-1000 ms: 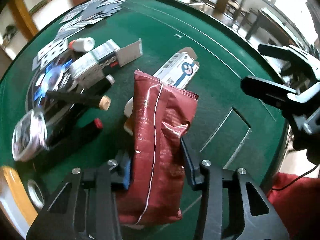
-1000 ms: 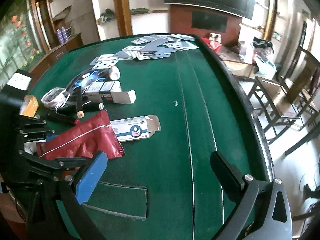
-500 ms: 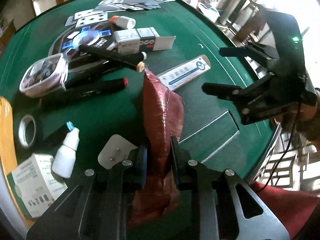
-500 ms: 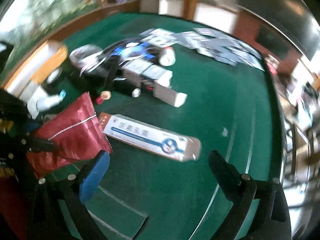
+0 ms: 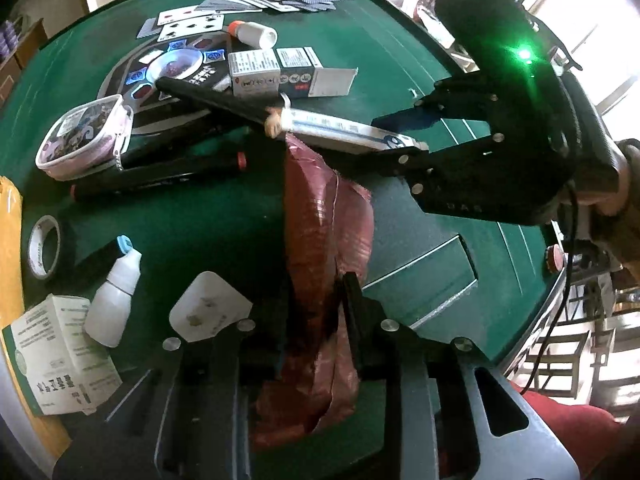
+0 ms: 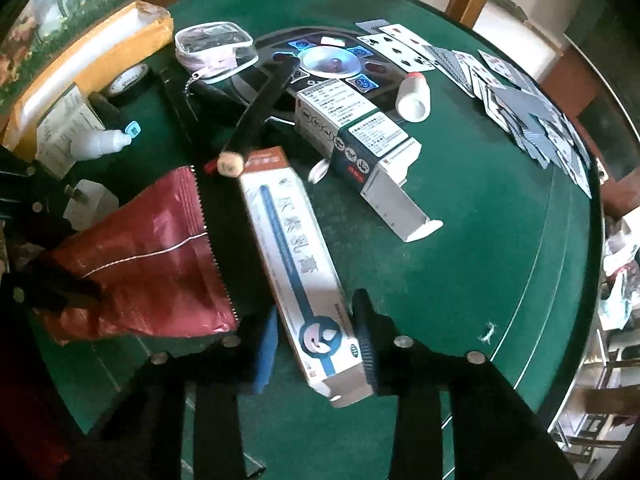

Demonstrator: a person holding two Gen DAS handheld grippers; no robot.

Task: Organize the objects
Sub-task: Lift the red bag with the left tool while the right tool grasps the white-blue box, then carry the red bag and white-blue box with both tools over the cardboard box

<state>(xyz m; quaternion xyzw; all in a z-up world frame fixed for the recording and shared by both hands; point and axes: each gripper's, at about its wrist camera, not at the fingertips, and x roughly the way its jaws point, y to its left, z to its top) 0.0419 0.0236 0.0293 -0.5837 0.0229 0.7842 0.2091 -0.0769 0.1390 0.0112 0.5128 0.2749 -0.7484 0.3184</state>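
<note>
The left gripper (image 5: 316,300) is clamped on the lower part of a red foil pouch (image 5: 324,216), which stands up from the jaws over the green table (image 5: 400,52). The right gripper (image 6: 316,340) has just been closing around the near end of a long white carton (image 6: 296,264); the toothed pad sits against one long side, while the blue pad (image 6: 266,350) looks just beside the other, so a full pinch is not certain. The carton lies flat on the felt, its far end beside a black stick with a cork tip (image 6: 230,165) and a larger open box (image 6: 356,136). It is likely light, thin card, probably hollow near the open flap, so it will crush or pivot if squeezed hard at the very end; a hold further toward the middle, across the narrow width, would carry it more level. The pouch is soft, crinkly and slippery, sagging around its grip.
</note>
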